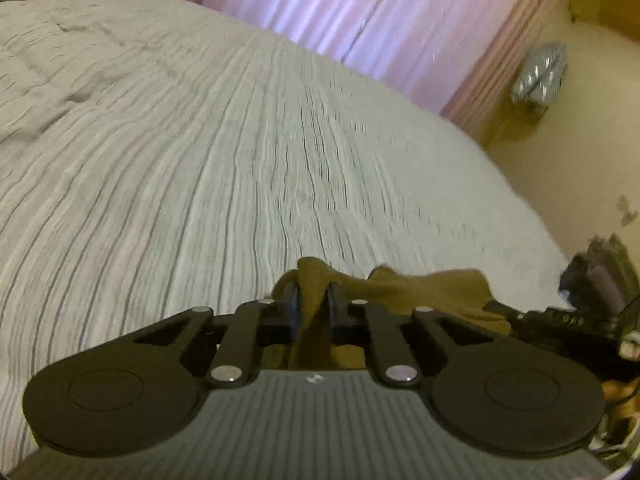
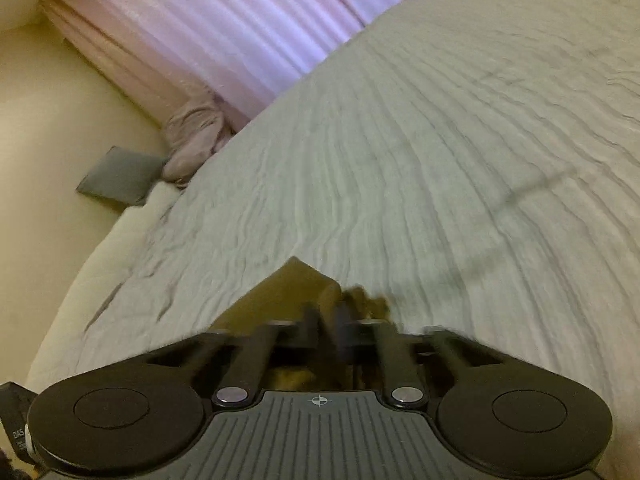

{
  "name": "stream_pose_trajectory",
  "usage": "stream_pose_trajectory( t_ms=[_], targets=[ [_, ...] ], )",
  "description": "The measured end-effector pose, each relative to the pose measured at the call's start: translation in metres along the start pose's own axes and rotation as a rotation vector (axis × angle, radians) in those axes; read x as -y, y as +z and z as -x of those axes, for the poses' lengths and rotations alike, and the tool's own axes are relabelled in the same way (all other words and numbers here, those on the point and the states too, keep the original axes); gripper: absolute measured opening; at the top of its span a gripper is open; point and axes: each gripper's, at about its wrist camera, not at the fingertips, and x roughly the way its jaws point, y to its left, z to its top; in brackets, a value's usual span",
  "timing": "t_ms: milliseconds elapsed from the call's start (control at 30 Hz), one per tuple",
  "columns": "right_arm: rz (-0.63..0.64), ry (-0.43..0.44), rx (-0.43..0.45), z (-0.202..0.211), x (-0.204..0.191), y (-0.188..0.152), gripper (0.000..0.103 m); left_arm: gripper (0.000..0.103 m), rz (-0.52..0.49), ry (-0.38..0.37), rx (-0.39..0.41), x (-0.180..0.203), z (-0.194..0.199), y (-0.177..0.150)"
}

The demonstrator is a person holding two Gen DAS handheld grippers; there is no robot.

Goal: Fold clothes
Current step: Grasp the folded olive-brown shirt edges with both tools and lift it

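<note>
I see the garment (image 1: 420,288) between both tongs, above the bed (image 1: 200,160). The curtain (image 1: 360,20) hangs behind the bed. A pillow (image 2: 116,176) lies at its far-left corner.

Dim warm room w/ backlit curtain (image 1: 360,20) glow, fisheye edge warp, motion blur, esp. perhaps right view.
</note>
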Motion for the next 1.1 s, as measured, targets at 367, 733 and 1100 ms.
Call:
stream_pose_trajectory(
  t_ms=[367, 733, 1100],
  targets=[
    [0.073, -0.122, -0.021, -0.010, -0.001, -0.006, 0.028, 0.019, 0.088, 0.026, 0.030, -0.019, 0.003, -0.008],
    [0.317, -0.122, 0.059, 0.083, -0.062, -0.068, 0.018, 0.009, -0.139, -0.095, -0.010, 0.062, 0.049, -0.049],
    [0.252, -0.196, -0.056, 0.099, -0.044, -0.082, 0.079, 0.031, -0.113, 0.034, -0.011, 0.069, 0.070, -0.059]
  ],
)
